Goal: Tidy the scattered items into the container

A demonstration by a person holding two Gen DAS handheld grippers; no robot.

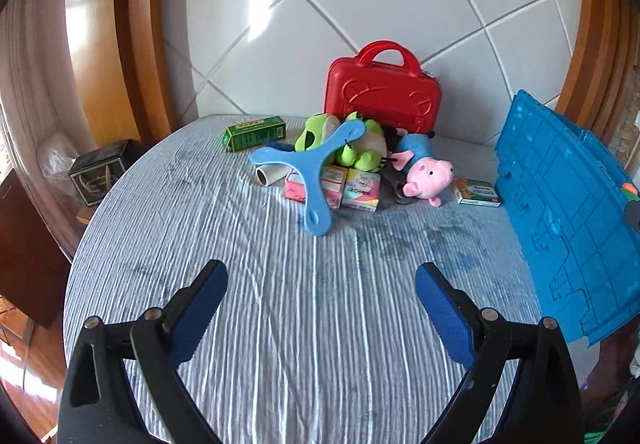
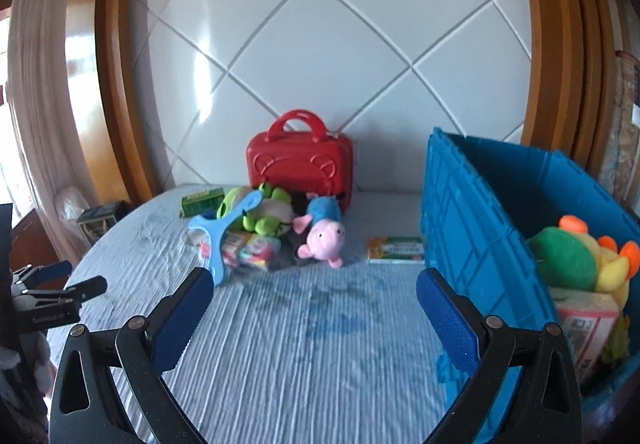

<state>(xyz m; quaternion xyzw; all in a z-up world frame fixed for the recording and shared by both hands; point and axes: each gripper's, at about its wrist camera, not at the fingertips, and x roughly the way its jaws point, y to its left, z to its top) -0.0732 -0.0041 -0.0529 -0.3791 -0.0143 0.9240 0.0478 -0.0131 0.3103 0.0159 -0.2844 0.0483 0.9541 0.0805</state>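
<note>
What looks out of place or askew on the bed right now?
The pink pig plush lies tipped on its side. The blue three-armed toy leans askew across the green frog plush and small cartons. Darker blotches mark the striped sheet; stain or shadow, unclear. Nothing looks broken.
</note>
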